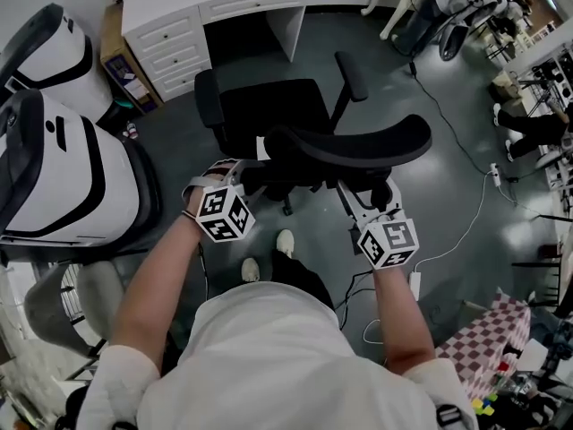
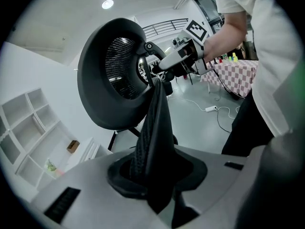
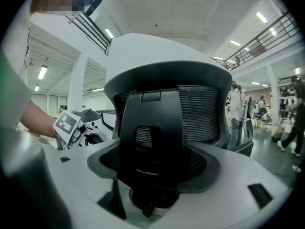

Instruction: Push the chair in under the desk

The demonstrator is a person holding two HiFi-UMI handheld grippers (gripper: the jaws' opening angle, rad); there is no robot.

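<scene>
A black mesh office chair [image 1: 273, 115] stands facing the white desk [image 1: 215, 12], with its seat outside the knee opening. Its curved backrest [image 1: 358, 141] is nearest me. My left gripper [image 1: 240, 176] is at the backrest's left end. In the left gripper view, my left gripper [image 2: 152, 185] is shut on the backrest's mesh edge [image 2: 155, 123]. My right gripper [image 1: 354, 195] holds the right side of the backrest. In the right gripper view, my right gripper [image 3: 150, 194] has the dark back frame [image 3: 150, 142] set between its jaws. The pads themselves are hidden.
Large white rounded machines [image 1: 63, 168] crowd the left, with a brown box [image 1: 125, 65] beside the desk drawers. Cables [image 1: 457, 231] run over the grey floor on the right. A checkered table [image 1: 492, 339] sits at lower right. People work at benches at the far right.
</scene>
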